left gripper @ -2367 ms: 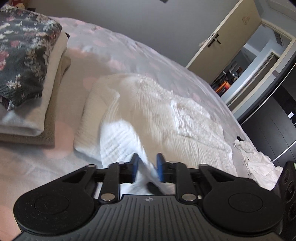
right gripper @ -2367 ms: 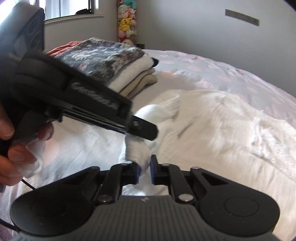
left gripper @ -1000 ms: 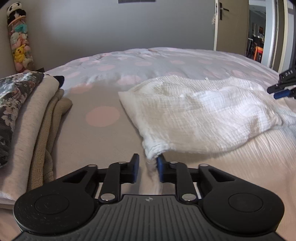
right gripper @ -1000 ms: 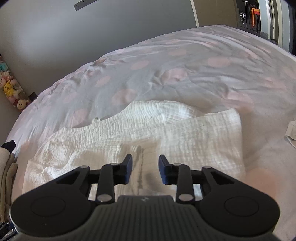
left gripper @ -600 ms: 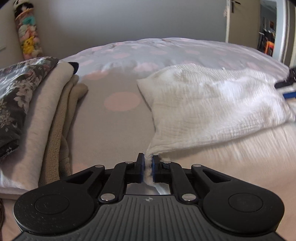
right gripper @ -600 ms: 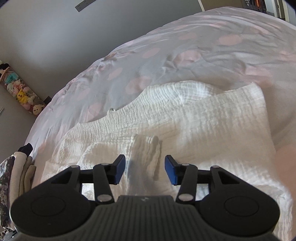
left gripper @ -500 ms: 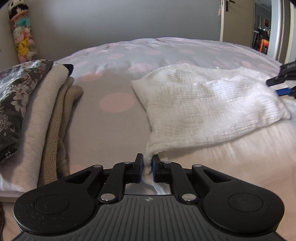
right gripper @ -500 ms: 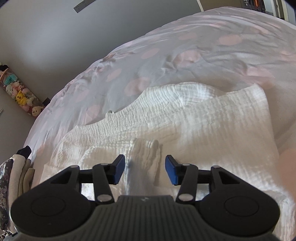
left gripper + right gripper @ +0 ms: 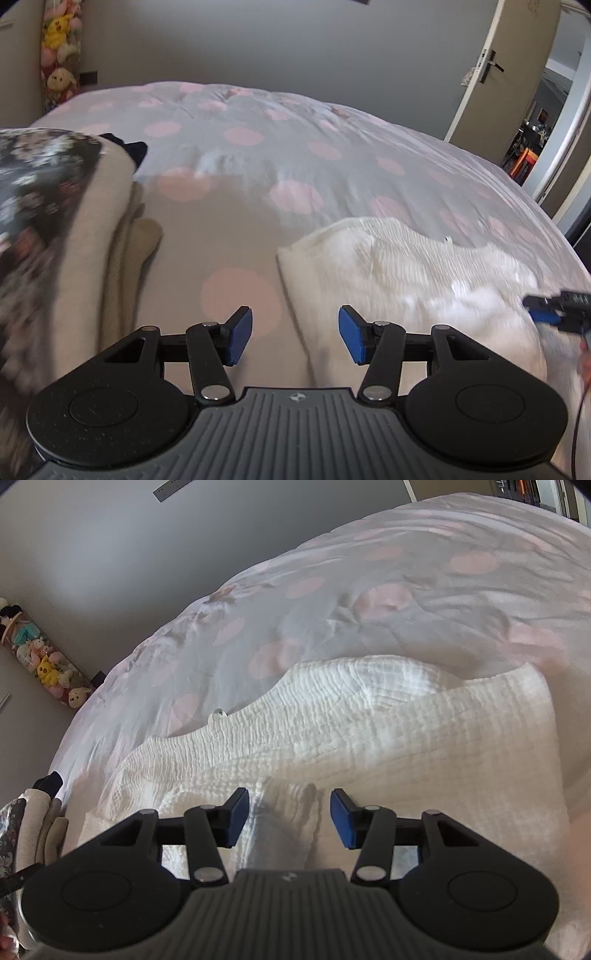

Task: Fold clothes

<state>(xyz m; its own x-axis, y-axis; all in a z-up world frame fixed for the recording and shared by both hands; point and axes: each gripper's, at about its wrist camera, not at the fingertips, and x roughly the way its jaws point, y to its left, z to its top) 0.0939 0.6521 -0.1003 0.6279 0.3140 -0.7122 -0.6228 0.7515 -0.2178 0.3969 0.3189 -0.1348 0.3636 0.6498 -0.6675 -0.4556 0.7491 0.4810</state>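
Two tools: one in each of my hands, both tilted down at the bed [image 9: 258, 155].
Far left: a stack of folded clothes [image 9: 74, 221] — dark floral piece on top, beige layers under it — lying well apart from the work.
Left gripper [image 9: 295, 334]: its jaws are opening, nothing between the blue pads; under the gap I see bare bedspread and, toward the right pad, the left edge of the white garment [image 9: 406, 266].
White garment, where: flat on the bedspread, right of the stack, its left edge running away from me toward the wall.
White garment, long axis: crosswise, left to right across my reach, as the right wrist view shows it [image 9: 369, 738].
Right gripper [image 9: 290, 818]: jaws spread, not pinching; a raised fold of the white cloth [image 9: 284, 812] sits in the gap with daylight at both pads.
Right gripper seen from the left: its blue tip shows at the garment's right end [image 9: 546, 314].
What the next move turns on: each tool stands at its own end — left at the left edge, right over the raised fold — so I judge the next fold would come from closing on those two ends.
Nearer hand: the right one is already over cloth; the left must shift a little rightward to catch the edge.
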